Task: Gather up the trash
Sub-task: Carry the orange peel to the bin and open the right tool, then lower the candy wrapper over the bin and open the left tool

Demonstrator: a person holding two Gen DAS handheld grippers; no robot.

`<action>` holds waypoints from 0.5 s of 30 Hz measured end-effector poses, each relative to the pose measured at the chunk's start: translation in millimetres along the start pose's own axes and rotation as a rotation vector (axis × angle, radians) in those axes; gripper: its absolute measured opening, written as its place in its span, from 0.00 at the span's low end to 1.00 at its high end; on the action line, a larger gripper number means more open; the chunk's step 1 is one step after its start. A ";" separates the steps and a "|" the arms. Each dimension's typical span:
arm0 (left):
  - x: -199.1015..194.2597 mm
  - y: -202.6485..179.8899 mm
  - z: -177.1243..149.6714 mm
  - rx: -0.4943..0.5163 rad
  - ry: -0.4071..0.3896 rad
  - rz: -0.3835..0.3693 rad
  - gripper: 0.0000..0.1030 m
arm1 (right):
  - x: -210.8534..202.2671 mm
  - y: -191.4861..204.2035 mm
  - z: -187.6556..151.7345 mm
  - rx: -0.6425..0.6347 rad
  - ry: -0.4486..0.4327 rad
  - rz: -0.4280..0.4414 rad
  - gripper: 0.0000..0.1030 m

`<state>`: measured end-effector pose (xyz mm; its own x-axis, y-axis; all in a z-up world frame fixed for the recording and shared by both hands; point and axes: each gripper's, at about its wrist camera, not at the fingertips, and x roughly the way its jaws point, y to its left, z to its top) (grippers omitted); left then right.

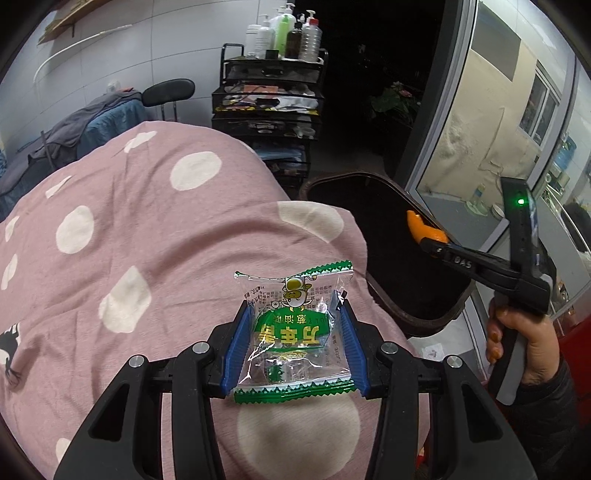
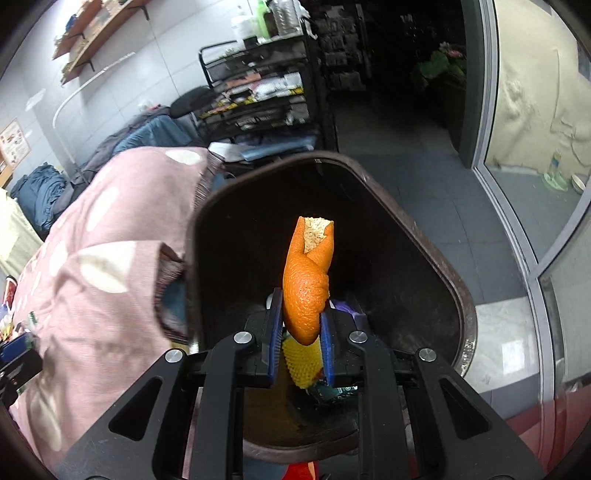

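left gripper (image 1: pixel 293 339) clamped on green snack wrapper (image 1: pixel 295 332) above pink dotted blanket (image 1: pixel 129 240); right gripper (image 1: pixel 417 225) holds orange peel (image 1: pixel 415 227) over dark bin's (image 1: pixel 424 317) rim.

A pink spotted quilt (image 1: pixel 147 236) fills the near left. Beyond it, a black wire rack (image 1: pixel 266 107) carries bottles (image 1: pixel 291 33) on top and clutter on its shelves. A black chair (image 1: pixel 168 92) stands left of the rack; glass doors (image 1: pixel 491 122) line the right.
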<state>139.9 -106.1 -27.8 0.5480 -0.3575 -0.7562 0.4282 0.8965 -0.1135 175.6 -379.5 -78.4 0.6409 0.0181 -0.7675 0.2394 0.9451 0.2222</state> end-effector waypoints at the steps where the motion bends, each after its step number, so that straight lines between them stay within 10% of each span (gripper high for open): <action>1: 1.9 -1.2 0.6 0.002 0.005 -0.003 0.45 | 3.7 -1.6 -0.9 0.005 0.009 -0.003 0.18; 5: 8.4 -7.9 2.5 0.017 0.020 -0.009 0.45 | 16.0 -5.5 -5.9 0.022 0.033 -0.005 0.24; 8: 12.3 -12.2 3.1 0.024 0.028 -0.017 0.45 | 18.1 -7.7 -9.0 0.034 0.030 -0.002 0.47; 15: 18.9 -24.1 10.0 0.039 0.046 -0.051 0.45 | 3.2 -8.9 -16.5 0.046 -0.006 0.002 0.54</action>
<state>147.1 -137.0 -32.9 0.4920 -0.3889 -0.7789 0.4825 0.8665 -0.1279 163.4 -382.5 -92.8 0.6455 0.0181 -0.7635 0.2714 0.9290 0.2515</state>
